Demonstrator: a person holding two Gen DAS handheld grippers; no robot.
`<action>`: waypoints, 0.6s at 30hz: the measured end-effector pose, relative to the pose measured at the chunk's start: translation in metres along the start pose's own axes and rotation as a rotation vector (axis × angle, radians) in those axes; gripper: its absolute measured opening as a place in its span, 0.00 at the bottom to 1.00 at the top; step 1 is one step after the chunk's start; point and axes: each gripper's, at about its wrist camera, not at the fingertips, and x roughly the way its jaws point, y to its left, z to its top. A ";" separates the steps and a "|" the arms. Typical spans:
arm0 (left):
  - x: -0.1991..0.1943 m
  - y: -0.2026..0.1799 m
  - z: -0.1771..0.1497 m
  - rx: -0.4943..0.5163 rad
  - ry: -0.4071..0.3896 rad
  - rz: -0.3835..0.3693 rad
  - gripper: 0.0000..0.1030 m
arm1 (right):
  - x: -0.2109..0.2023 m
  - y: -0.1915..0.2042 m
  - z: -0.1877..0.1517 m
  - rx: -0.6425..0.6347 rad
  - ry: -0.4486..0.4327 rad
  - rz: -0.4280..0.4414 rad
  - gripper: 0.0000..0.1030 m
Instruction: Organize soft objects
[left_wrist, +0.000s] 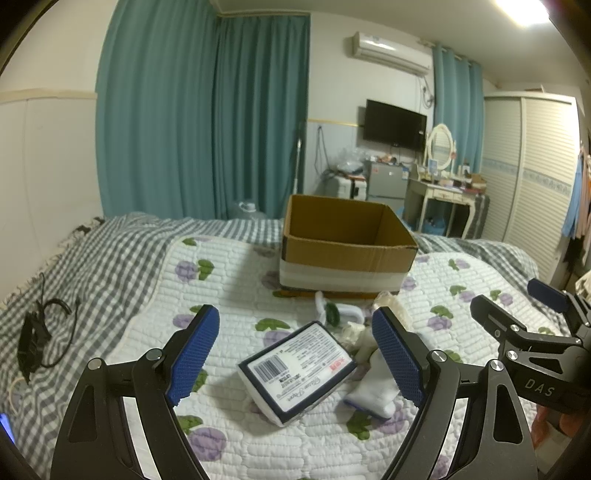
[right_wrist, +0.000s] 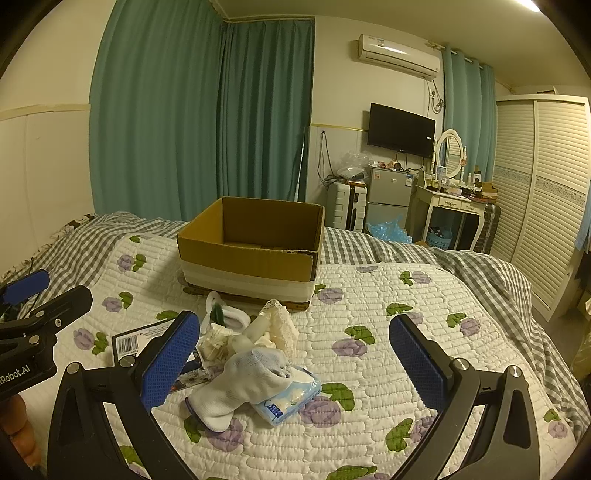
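An open cardboard box (left_wrist: 347, 243) (right_wrist: 251, 254) stands on the flowered quilt at the far side of the bed. In front of it lies a small heap of soft things: a tissue pack with a barcode label (left_wrist: 295, 371) (right_wrist: 127, 343), a white glove (left_wrist: 373, 391) (right_wrist: 240, 384), a light blue wipes pack (right_wrist: 291, 398), white rings with a green piece (left_wrist: 332, 314) (right_wrist: 225, 314) and cream lace cloth (right_wrist: 280, 325). My left gripper (left_wrist: 295, 358) is open, just above the tissue pack. My right gripper (right_wrist: 295, 365) is open over the glove. Both are empty.
The quilt (right_wrist: 388, 332) lies on a grey checked bedsheet (left_wrist: 92, 258). A black cable and charger (left_wrist: 37, 332) lie at the left of the bed. Teal curtains, a small fridge (right_wrist: 388, 192), a dressing table (right_wrist: 454, 199) and a wardrobe stand beyond the bed.
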 end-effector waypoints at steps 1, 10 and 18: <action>0.000 0.000 0.000 0.000 0.000 0.000 0.83 | 0.000 0.000 0.000 0.000 0.000 0.000 1.00; 0.000 0.000 0.000 0.000 0.001 0.000 0.83 | 0.000 0.000 0.000 0.000 0.000 -0.001 1.00; -0.001 0.000 0.001 0.000 -0.001 0.000 0.83 | 0.001 0.002 0.000 -0.002 0.002 0.001 1.00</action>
